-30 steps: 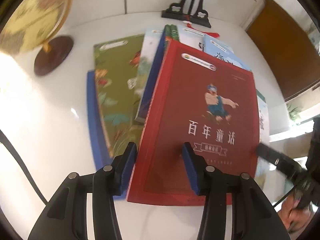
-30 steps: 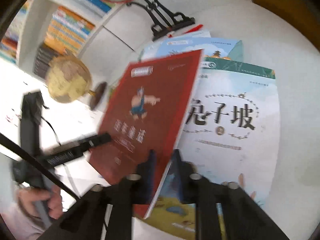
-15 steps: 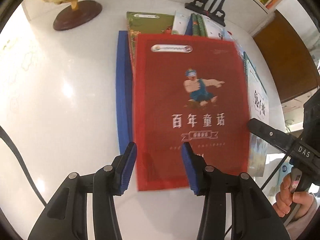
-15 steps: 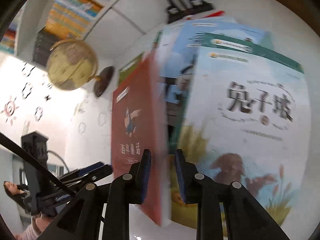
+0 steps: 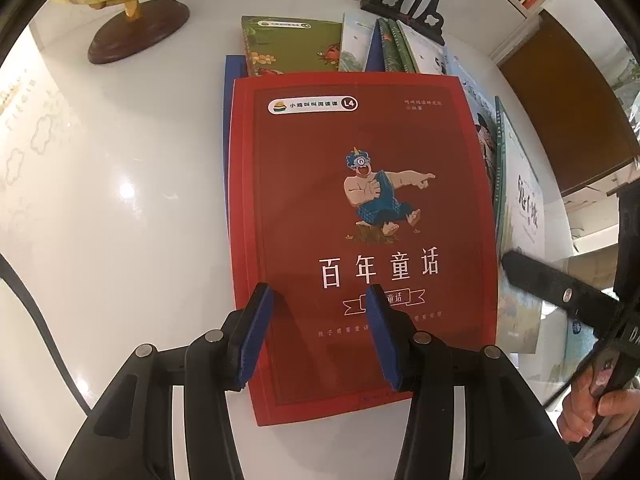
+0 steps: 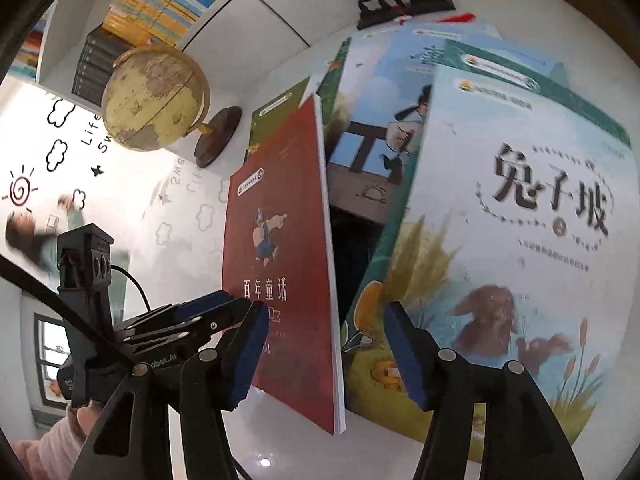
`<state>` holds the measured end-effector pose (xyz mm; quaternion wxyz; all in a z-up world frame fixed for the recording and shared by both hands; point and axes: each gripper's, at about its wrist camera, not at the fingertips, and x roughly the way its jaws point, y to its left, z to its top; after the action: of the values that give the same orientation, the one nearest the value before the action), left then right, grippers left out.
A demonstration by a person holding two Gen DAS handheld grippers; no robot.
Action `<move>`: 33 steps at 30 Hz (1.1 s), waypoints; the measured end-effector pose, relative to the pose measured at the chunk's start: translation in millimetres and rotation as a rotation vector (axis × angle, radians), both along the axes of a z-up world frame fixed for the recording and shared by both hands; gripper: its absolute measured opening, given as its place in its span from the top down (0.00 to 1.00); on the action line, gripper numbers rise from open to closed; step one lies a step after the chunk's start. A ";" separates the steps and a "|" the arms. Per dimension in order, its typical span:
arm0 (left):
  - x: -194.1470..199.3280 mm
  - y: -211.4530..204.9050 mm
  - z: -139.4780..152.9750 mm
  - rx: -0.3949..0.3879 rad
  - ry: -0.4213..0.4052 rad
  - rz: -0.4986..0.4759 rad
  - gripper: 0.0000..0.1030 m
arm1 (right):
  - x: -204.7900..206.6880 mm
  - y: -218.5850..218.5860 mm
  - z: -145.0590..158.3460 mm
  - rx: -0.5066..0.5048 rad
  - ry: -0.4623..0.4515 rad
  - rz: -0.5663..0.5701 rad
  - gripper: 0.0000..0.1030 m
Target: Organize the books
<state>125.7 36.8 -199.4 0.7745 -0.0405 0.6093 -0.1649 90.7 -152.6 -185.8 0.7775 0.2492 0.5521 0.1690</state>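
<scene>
Red book (image 5: 360,240): laid flat atop the blue and green ones on the white table (image 5: 120,220), so stacked. My right claw (image 6: 324,344) is opening, pads clear of its edge. My left claw (image 5: 316,332) hovers part-open, gripping nothing. Rabbit book (image 6: 520,220) and its neighbours remain fanned, unsorted.

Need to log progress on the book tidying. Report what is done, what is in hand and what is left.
Done: the red storybook lies flat on the left stack, over the green book and blue book.
In hand: nothing. The right gripper is opening, pads clear of the red cover; the left gripper hovers open above it.
Left: the rabbit-cover book and the books fanned beneath it lie unstacked on the white table.
</scene>
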 end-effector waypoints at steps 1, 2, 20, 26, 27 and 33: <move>0.3 0.2 0.1 -0.003 0.000 -0.002 0.56 | 3.0 2.0 2.9 0.004 -0.019 -0.006 0.42; 0.1 1.4 0.3 -0.009 0.001 -0.003 0.56 | 4.5 2.9 5.4 0.005 -0.031 -0.007 0.42; 23.8 60.4 -16.2 0.008 0.009 0.281 0.38 | 38.2 48.9 -29.2 -0.045 0.048 0.150 0.87; 17.0 92.3 -14.5 -0.010 0.031 0.331 0.37 | 38.0 86.9 -11.8 -0.051 -0.017 0.222 0.92; 12.4 105.0 -11.9 -0.039 0.032 0.360 0.37 | 40.8 94.8 -9.6 -0.031 -0.014 0.231 0.92; 6.7 149.1 5.1 -0.027 -0.029 0.424 0.39 | 57.0 151.1 -14.4 -0.035 0.034 0.308 0.93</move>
<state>132.4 185.9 -194.4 0.7998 -0.1761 0.5738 -0.0069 147.6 -1.5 -200.2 0.7371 0.1509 0.5998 0.2723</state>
